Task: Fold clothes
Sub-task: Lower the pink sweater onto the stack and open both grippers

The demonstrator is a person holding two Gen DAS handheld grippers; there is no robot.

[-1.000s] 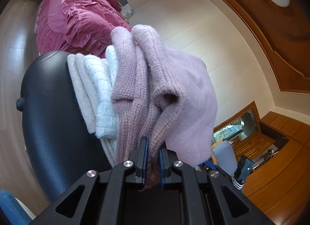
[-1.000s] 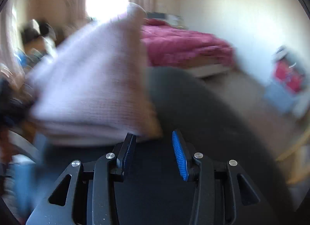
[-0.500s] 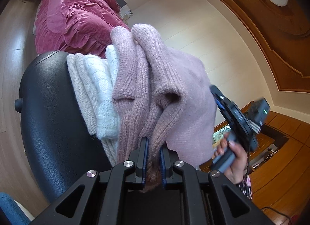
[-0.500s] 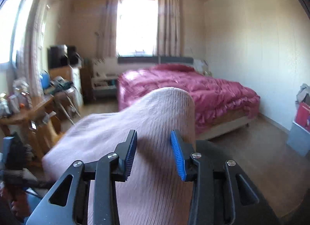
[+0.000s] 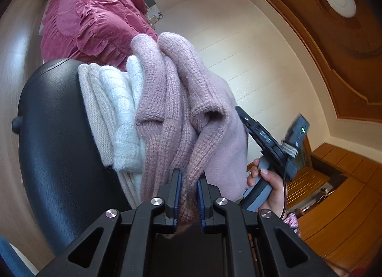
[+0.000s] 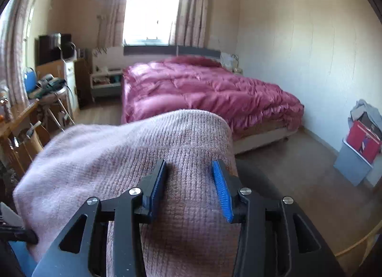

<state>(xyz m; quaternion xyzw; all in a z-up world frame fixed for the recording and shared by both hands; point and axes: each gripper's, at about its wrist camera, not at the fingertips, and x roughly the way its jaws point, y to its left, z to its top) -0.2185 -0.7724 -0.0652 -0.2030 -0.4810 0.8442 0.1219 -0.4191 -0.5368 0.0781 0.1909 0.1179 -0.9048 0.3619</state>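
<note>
Knitwear in pink, a sweater (image 5: 191,110) folded atop the stack on a black chair (image 5: 55,133), sits pinched at its near edge by the left gripper (image 5: 188,195), while the right gripper (image 6: 189,188), jaws spread and empty, hovers just above its top (image 6: 133,153).

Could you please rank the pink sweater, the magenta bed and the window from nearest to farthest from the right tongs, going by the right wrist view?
1. Pink sweater: between and under the right tongs.
2. Magenta bed: mid-room, ahead.
3. Window: far wall, behind the bed.
</note>
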